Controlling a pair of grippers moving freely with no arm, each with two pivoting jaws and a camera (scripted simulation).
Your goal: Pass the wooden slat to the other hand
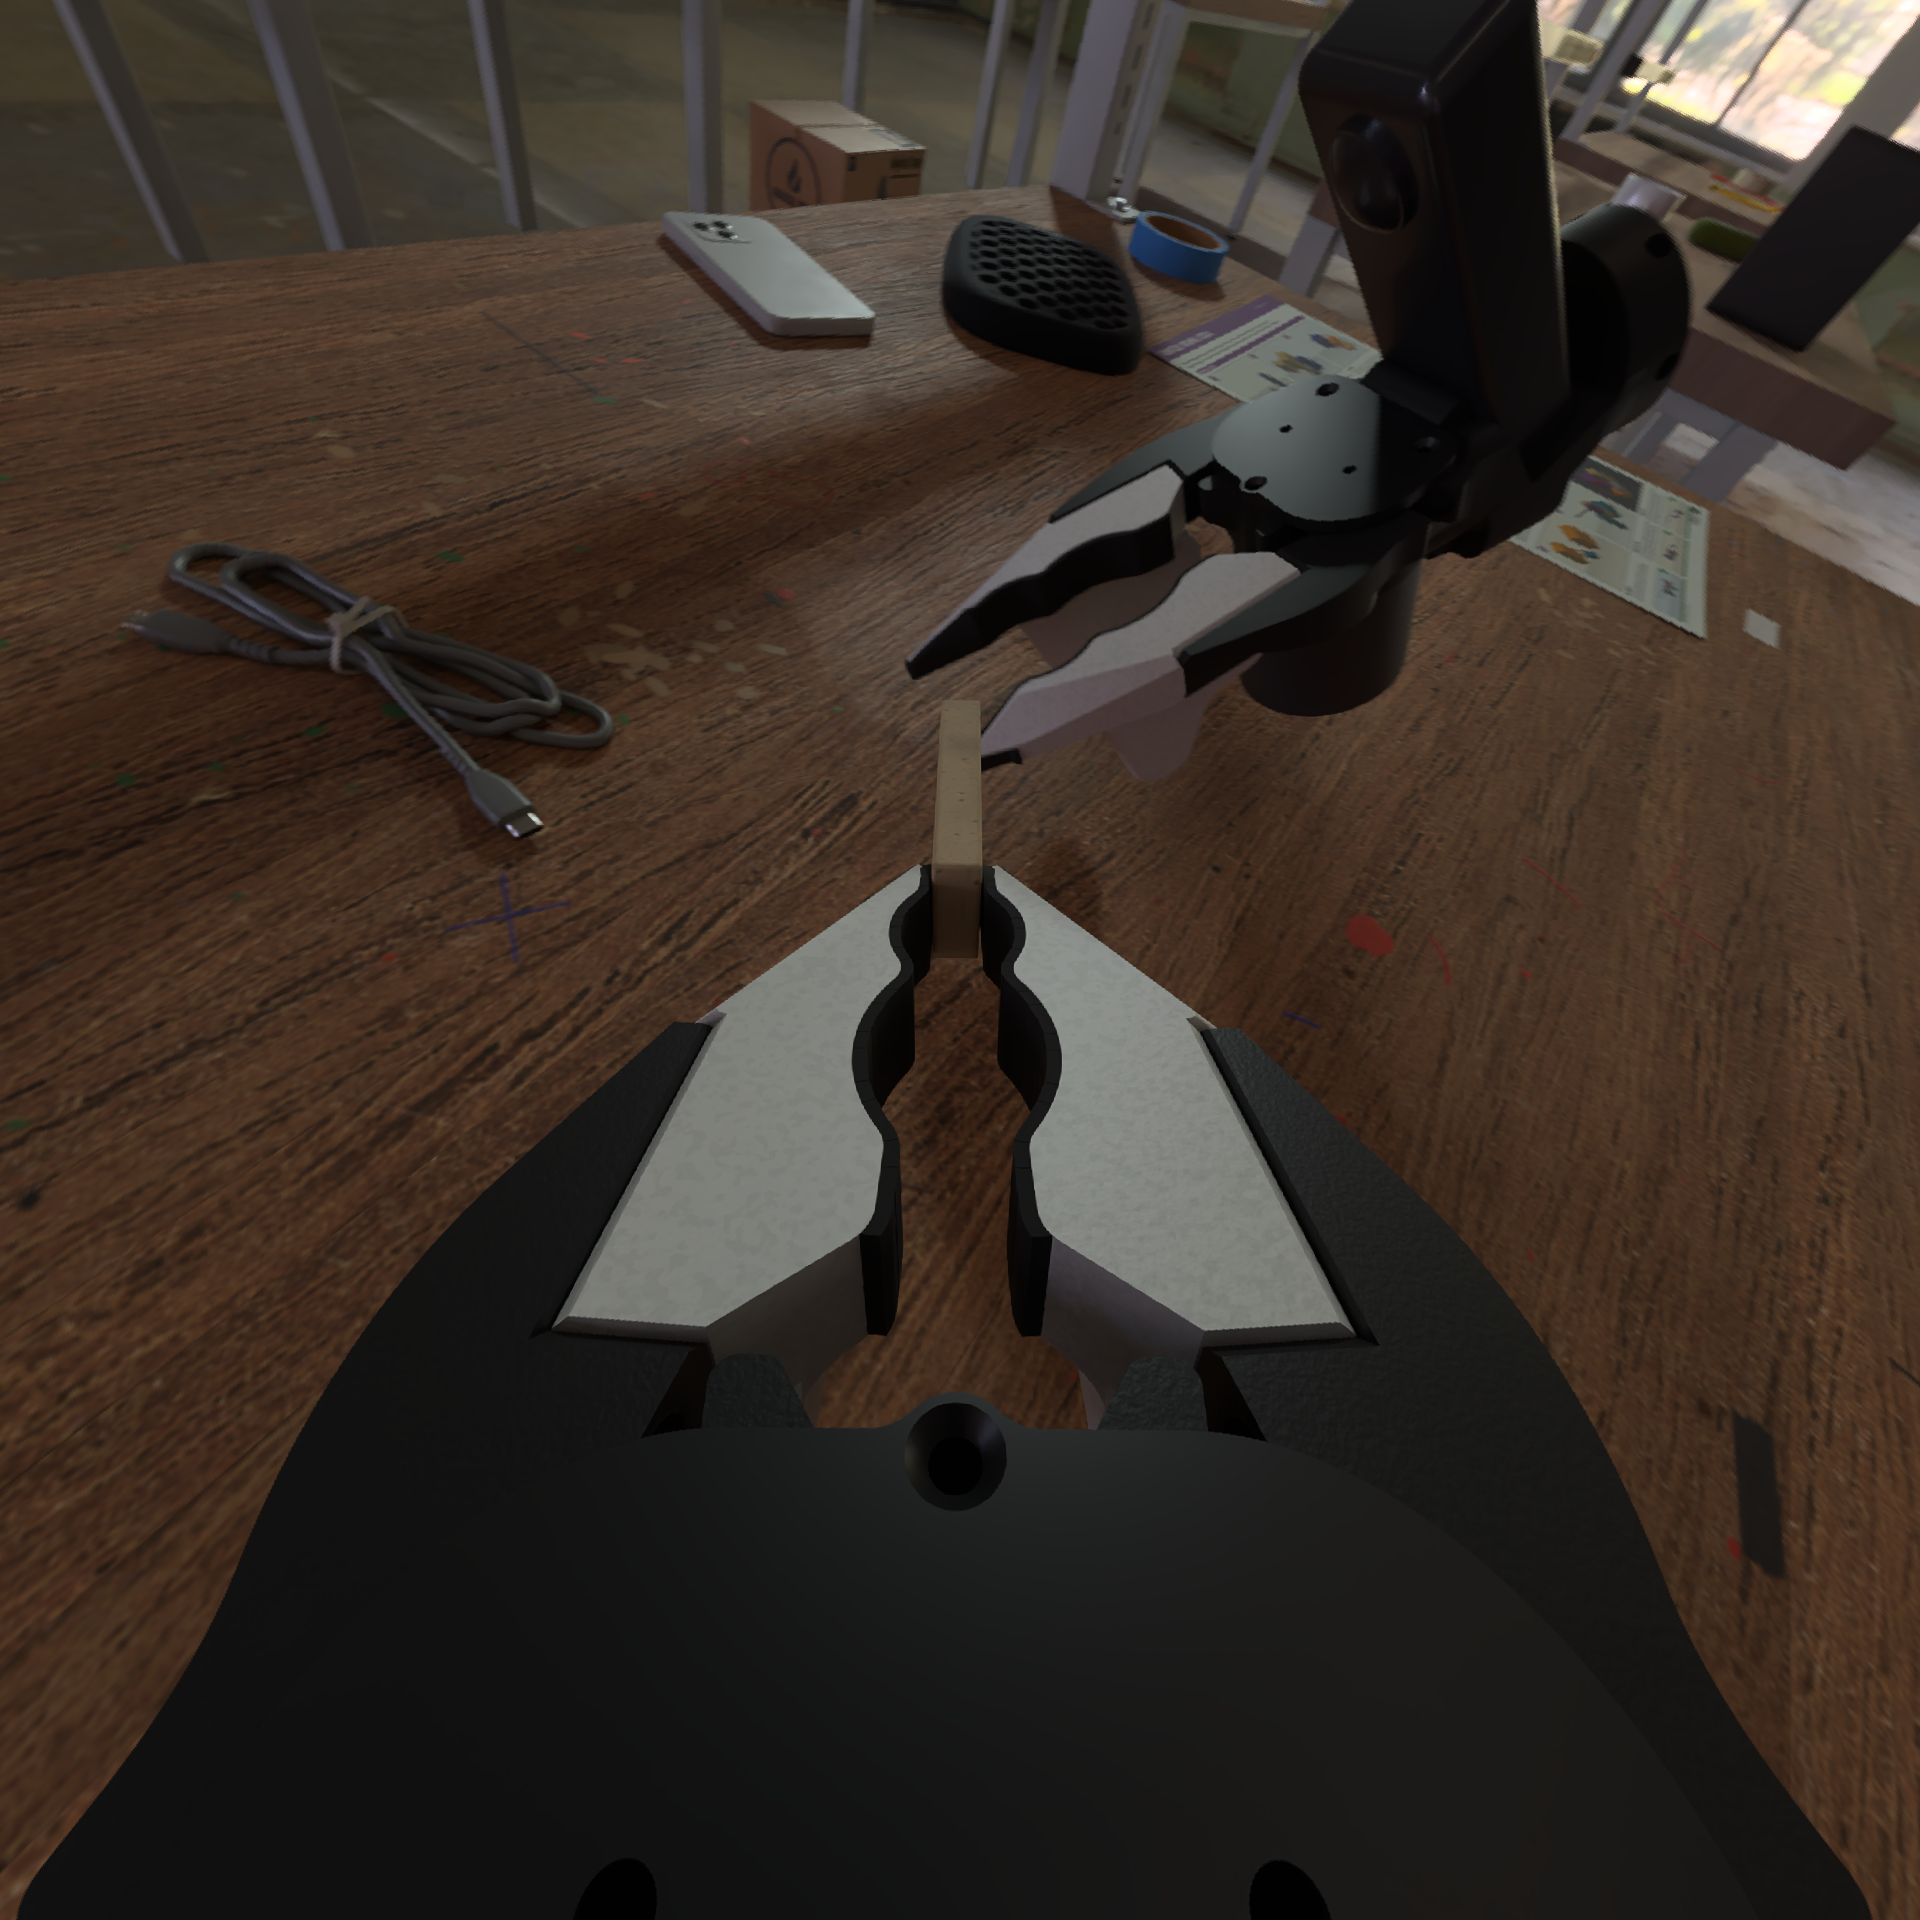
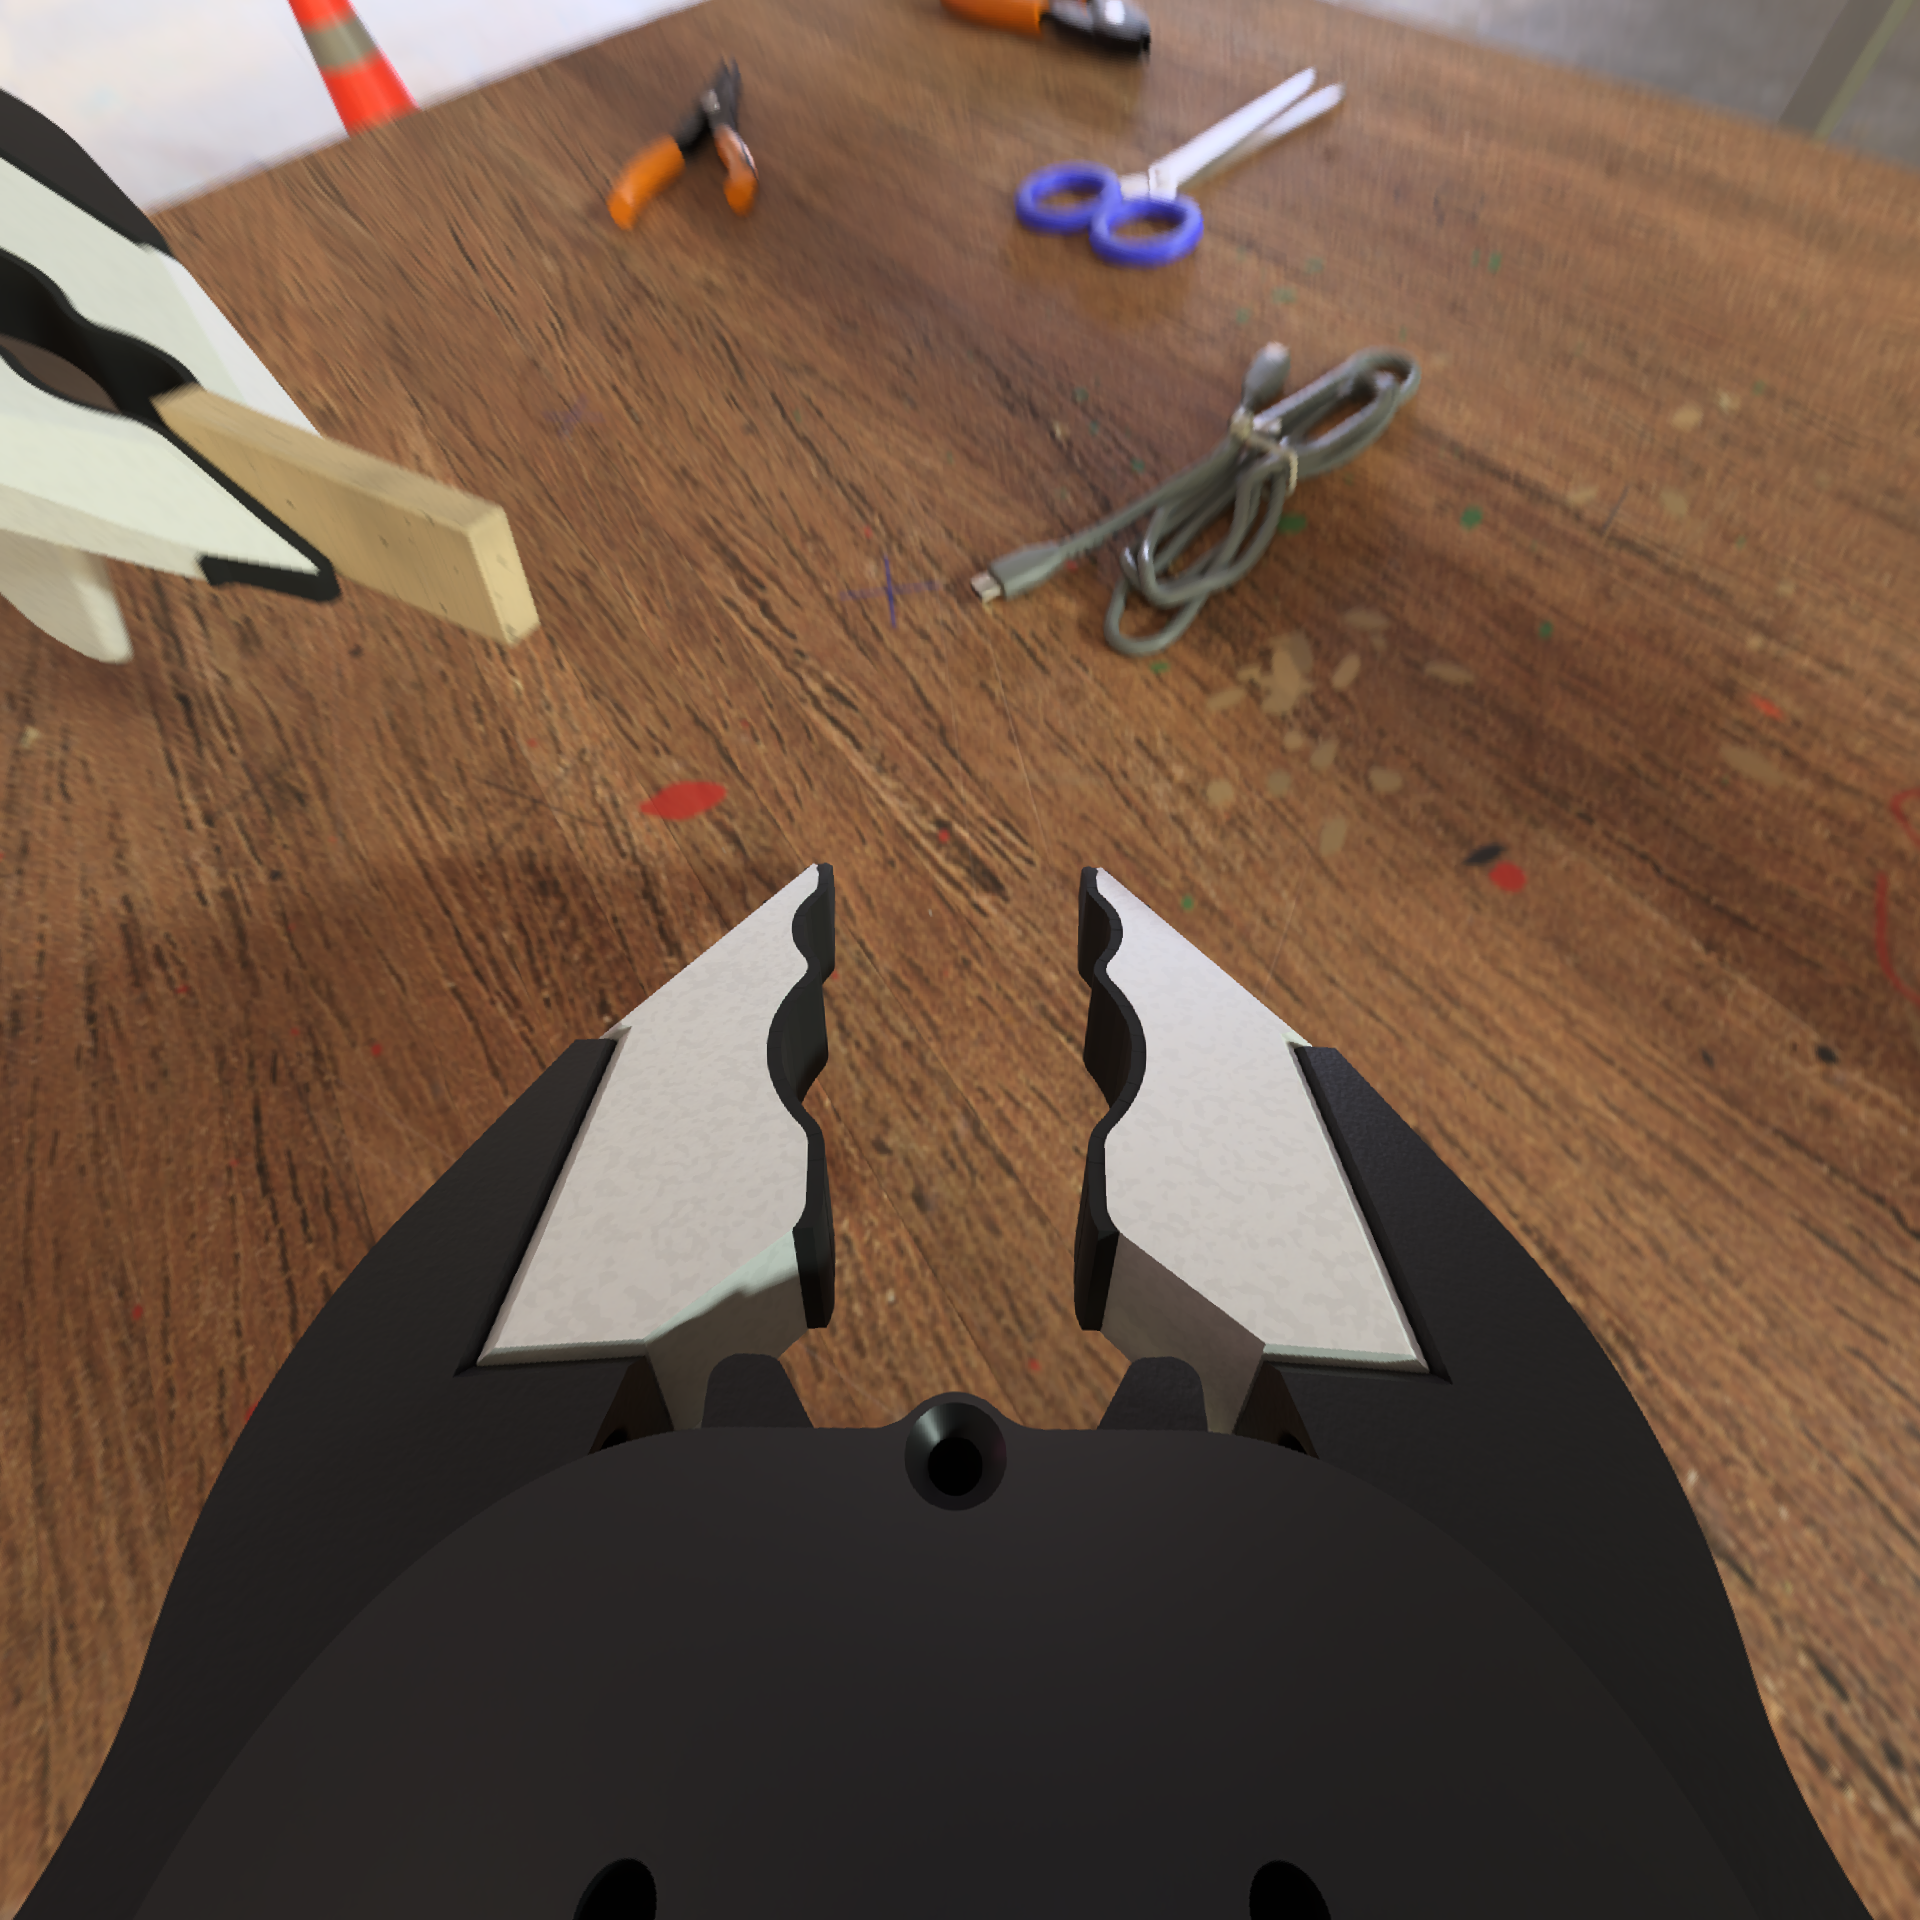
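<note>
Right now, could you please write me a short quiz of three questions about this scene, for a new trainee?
1. True or false: the left gripper is shut on the wooden slat.
2. The right gripper is: A) open B) shut on the slat C) shut on the cable.
3. What colour are the handles of the scissors?

Key: 1 true; 2 A; 3 blue.

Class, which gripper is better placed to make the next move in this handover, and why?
The right gripper: it is open and empty beside the free end of the wooden slat. The left gripper is shut on the slat's other end, so it can only hold it out.
</note>
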